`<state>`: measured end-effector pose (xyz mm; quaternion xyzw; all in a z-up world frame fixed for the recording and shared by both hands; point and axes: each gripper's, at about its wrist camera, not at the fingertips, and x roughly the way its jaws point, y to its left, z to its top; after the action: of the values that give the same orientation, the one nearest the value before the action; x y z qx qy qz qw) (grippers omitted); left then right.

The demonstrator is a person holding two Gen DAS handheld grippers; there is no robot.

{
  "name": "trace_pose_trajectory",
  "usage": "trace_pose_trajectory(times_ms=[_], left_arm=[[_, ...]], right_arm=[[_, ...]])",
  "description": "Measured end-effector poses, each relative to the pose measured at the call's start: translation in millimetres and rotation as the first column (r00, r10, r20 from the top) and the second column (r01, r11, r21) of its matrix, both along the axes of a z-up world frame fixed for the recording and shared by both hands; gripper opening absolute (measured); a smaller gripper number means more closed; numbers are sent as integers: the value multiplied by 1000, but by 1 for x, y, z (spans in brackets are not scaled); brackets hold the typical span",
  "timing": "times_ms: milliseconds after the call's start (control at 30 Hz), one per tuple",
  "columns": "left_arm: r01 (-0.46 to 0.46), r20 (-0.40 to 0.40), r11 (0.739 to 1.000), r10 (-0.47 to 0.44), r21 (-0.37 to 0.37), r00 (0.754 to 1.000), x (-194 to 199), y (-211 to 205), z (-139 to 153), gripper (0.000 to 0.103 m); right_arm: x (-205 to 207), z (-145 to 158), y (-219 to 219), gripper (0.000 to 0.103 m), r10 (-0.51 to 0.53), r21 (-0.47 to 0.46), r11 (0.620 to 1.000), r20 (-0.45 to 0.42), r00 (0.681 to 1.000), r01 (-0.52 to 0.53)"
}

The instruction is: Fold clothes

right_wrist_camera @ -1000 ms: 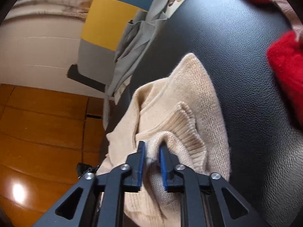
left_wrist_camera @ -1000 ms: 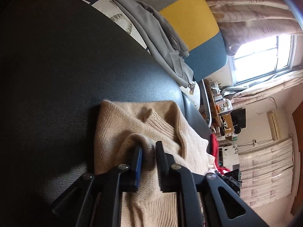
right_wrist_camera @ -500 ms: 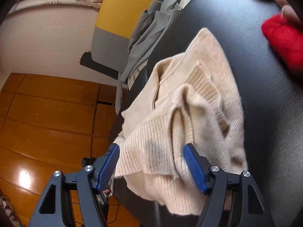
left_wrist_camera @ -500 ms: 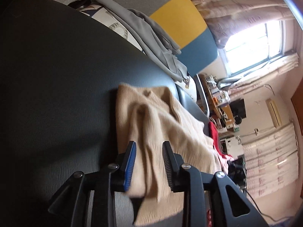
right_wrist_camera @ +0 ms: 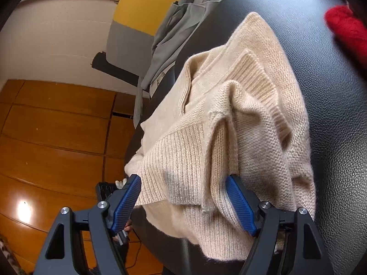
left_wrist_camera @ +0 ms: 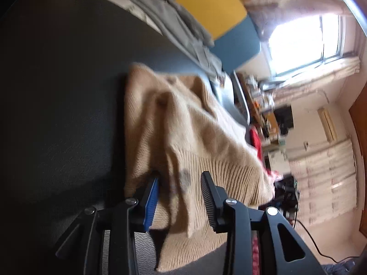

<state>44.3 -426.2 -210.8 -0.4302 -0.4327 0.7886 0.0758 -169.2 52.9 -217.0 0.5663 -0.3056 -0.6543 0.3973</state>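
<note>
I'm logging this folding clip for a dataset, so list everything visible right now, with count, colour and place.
sweater: one, beige knit, bunched on the black surface
black surface: one, leather-like, under the sweater
grey garment: one, draped at the far edge
red fabric: one, at the surface's right edge in the right view
panel: one, yellow, grey and blue, behind
window: one, bright, curtained
left gripper: black, blue pads, open around the sweater hem
right gripper: same, open

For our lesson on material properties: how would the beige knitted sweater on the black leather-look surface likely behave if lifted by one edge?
The beige knitted sweater would probably flop and sag, since it already lies in soft folds. Its layers would likely slide apart, being loosely stacked. Part overhangs the black leather-look surface, so a push might tip it off.
</note>
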Motion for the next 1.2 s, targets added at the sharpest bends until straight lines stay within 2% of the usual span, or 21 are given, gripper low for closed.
trace_pose_trajectory(times_ms=[67, 100, 167, 233, 267, 300, 367, 433, 567, 767, 867, 1067, 1200], left_arm=[[56, -34, 998, -55, 20, 998, 0, 9, 7, 30], [83, -61, 996, -82, 29, 995, 1, 13, 13, 25], [116, -88, 993, -116, -6, 989, 2, 20, 24, 23], [119, -105, 992, -122, -35, 987, 1, 21, 32, 8], [108, -111, 993, -113, -49, 987, 0, 20, 36, 4], [94, -124, 994, -99, -47, 987, 0, 18, 39, 3], [67, -170, 998, -67, -9, 983, 0, 13, 44, 4], [48, -214, 998, -40, 31, 976, -1, 9, 49, 4], [25, -290, 994, 7, 107, 957, -7, 1, 60, 4], [-35, -326, 986, 88, 165, 941, -31, -21, 68, 4], [-76, -315, 979, 134, 190, 940, -51, -32, 64, 4], [-126, -281, 974, 177, 188, 943, -94, -49, 55, 4], [-217, -195, 955, 256, 201, 947, -119, -66, 35, 4]], right_arm=[[1, 3, -3, 78, 16, 13, 1000, -23, 1000, -16], [2, 4, -5, 78, 24, 19, 1000, -34, 999, -23], [3, 8, -6, 76, 29, 53, 998, -74, 997, -25], [2, 9, -7, 61, 26, 73, 997, -92, 995, -19], [1, 9, -8, 44, 29, 85, 996, -97, 995, -21], [1, 9, -9, 24, 33, 98, 995, -101, 994, -23], [1, 9, -10, 12, 38, 113, 993, -110, 993, -26], [2, 12, -8, 11, 36, 108, 994, -122, 992, -23], [-1, 28, -5, 11, 12, 37, 999, -156, 988, -7], [-20, 49, -11, 11, -36, -83, 996, -182, 983, 21], [-40, 46, -16, 11, -102, -123, 989, -165, 981, 82], [-88, 35, -30, 11, -233, -125, 968, -120, 965, 218], [-118, 16, -23, 11, -307, -82, 950, -73, 949, 301]])
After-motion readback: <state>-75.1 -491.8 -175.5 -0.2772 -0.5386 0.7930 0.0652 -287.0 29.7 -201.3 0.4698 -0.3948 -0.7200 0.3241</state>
